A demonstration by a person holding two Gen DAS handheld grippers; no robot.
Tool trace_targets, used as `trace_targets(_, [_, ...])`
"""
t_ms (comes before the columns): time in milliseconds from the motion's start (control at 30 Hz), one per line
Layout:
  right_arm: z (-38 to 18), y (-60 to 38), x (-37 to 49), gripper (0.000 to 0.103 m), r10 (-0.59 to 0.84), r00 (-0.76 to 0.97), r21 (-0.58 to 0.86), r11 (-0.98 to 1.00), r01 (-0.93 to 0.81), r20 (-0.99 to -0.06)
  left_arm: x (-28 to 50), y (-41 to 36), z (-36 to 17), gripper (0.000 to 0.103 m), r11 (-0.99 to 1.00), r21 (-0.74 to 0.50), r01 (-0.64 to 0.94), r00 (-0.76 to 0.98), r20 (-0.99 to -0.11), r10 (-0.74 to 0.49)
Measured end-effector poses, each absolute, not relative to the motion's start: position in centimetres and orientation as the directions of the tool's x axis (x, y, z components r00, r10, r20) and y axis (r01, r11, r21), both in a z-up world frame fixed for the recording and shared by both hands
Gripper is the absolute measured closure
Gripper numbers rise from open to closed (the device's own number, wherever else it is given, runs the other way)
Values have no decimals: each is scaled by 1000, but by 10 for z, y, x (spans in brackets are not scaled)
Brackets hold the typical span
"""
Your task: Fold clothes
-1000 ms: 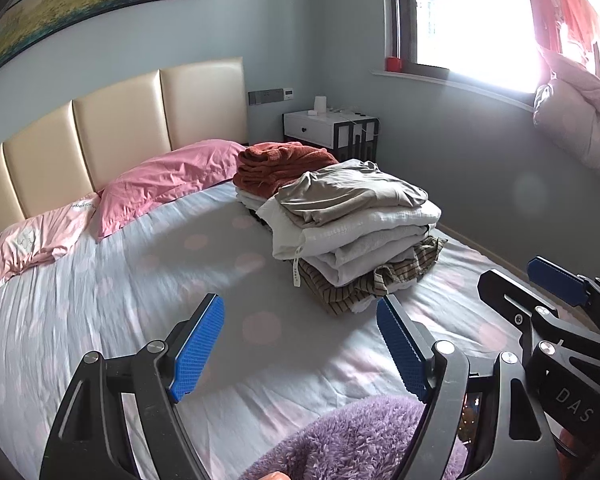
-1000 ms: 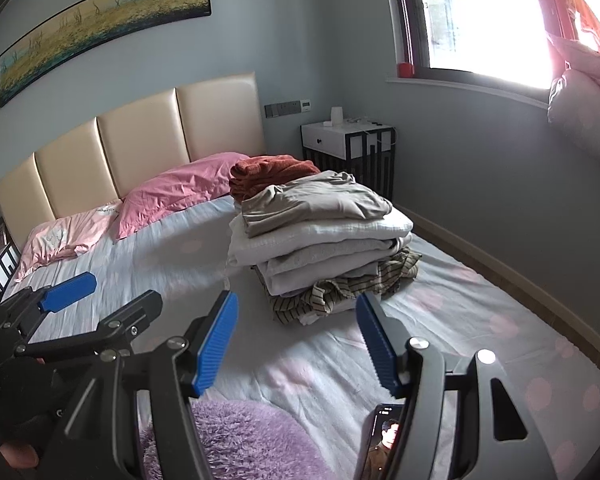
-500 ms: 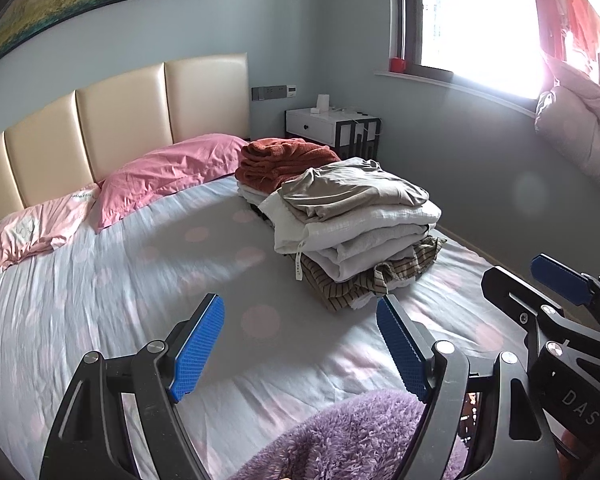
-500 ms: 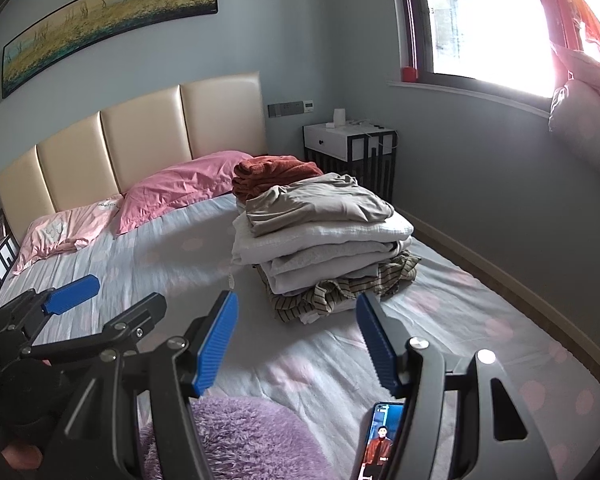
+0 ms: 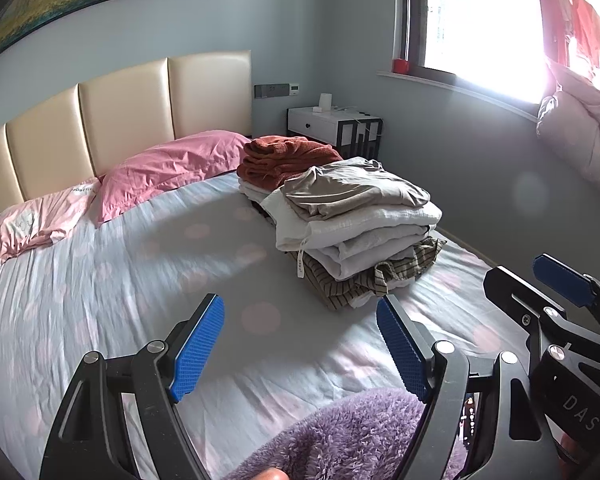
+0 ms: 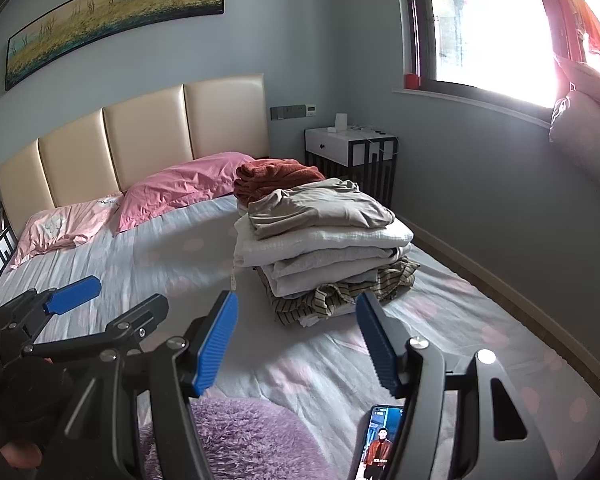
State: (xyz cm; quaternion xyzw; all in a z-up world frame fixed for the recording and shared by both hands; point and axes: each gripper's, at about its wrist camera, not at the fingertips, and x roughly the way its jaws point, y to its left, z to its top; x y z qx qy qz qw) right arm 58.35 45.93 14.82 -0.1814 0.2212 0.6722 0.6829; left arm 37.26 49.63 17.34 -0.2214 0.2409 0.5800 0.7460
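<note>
A stack of folded clothes (image 5: 360, 236) (image 6: 324, 248) sits on the right half of the bed (image 5: 120, 280), beige garment on top, striped one at the bottom. A second pile topped by a rust-red garment (image 5: 288, 158) (image 6: 278, 176) lies behind it. A fluffy purple garment (image 5: 340, 440) (image 6: 236, 440) lies at the near edge, below both grippers. My left gripper (image 5: 300, 344) hovers open over the sheet with nothing between its blue pads. My right gripper (image 6: 296, 340) is open and empty too, short of the stack. Each gripper shows at the edge of the other's view.
Two pink pillows (image 5: 160, 168) lie against the beige headboard (image 6: 148, 136). A white nightstand (image 6: 352, 148) stands in the far corner by the window. A lit phone (image 6: 380, 444) rests on the sheet near my right gripper. A pale duvet (image 5: 580, 152) hangs at the right.
</note>
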Motion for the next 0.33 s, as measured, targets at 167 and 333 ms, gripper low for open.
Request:
trace_targets(167, [148,459,583,43,837,6,43,35,-998,-547,373,496,172,23,226,-50,-973,209,-615,761])
trace_targets(333, [147,458,583,43,836,1,50,33,-998,-549,372,493,172,24,231,-52,-972,215,-604,768])
